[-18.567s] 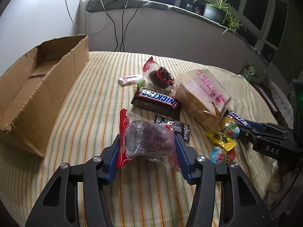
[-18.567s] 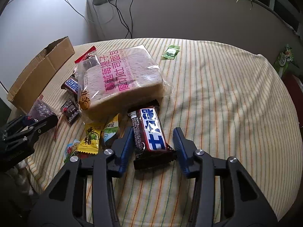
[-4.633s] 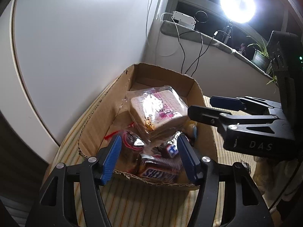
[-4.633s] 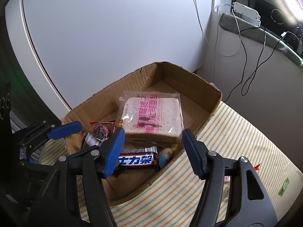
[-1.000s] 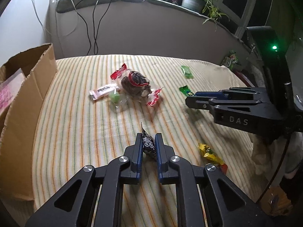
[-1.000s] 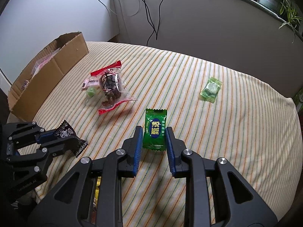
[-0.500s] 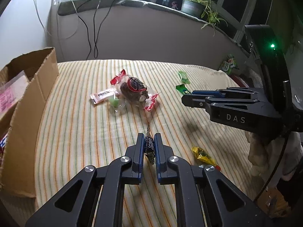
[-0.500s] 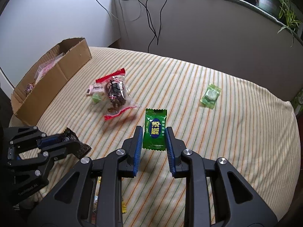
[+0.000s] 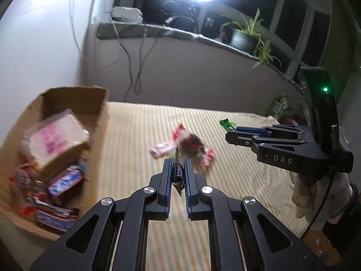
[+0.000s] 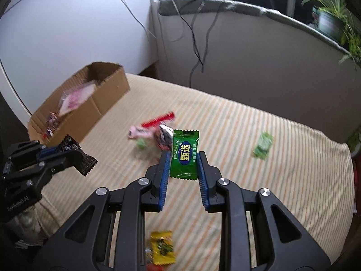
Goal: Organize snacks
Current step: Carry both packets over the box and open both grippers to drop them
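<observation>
My left gripper (image 9: 177, 169) is shut on a small black snack packet (image 9: 177, 174) and holds it above the striped table, right of the cardboard box (image 9: 99, 122). The box holds a bread loaf (image 9: 54, 140) and chocolate bars (image 9: 64, 181). My right gripper (image 10: 183, 158) is shut on a green candy packet (image 10: 184, 152), raised over the table. In the right wrist view the left gripper (image 10: 61, 152) with its black packet (image 10: 84, 160) is at the left, near the box (image 10: 108, 85). The right gripper (image 9: 232, 133) shows at the right of the left wrist view.
On the striped tablecloth (image 10: 270, 180) lie a clear red-edged snack bag (image 9: 191, 145), a pink candy (image 9: 161, 148), a light green candy (image 10: 262, 145) and a yellow candy (image 10: 162, 250). A wall with hanging cables and a ledge with a potted plant (image 9: 246, 38) stand behind.
Both grippers have risen and swung left toward the box with their packets held. The box and its contents have come further into the left wrist view.
</observation>
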`<state>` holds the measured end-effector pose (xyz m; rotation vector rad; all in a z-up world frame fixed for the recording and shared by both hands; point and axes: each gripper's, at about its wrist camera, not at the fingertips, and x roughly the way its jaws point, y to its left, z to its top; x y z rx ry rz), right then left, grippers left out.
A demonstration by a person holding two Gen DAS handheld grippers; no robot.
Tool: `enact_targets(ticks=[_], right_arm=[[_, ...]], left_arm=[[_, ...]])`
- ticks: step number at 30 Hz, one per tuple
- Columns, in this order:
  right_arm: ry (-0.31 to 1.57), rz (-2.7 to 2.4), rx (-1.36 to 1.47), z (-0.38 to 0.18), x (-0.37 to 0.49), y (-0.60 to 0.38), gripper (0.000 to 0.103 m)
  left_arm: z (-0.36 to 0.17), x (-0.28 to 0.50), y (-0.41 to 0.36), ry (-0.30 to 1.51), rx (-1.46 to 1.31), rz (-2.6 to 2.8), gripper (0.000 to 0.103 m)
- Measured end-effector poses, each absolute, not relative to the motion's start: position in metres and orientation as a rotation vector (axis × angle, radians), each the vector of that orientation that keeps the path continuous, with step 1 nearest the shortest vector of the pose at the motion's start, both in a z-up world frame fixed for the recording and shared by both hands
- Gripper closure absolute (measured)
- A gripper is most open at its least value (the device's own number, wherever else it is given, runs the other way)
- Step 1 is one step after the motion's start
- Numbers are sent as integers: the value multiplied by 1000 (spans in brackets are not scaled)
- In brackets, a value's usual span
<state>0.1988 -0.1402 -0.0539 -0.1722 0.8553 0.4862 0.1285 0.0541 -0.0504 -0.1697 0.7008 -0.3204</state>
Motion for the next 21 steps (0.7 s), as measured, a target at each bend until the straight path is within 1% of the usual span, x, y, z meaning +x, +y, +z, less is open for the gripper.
enact_targets(ticks=[10, 21], right_arm=[[803, 607, -220, -29, 217, -62, 78], [792, 710, -282, -24, 250, 22, 78]], left_arm=[[-44, 134, 110, 665, -202, -210, 94], [-49, 133, 159, 659, -228, -126, 94]])
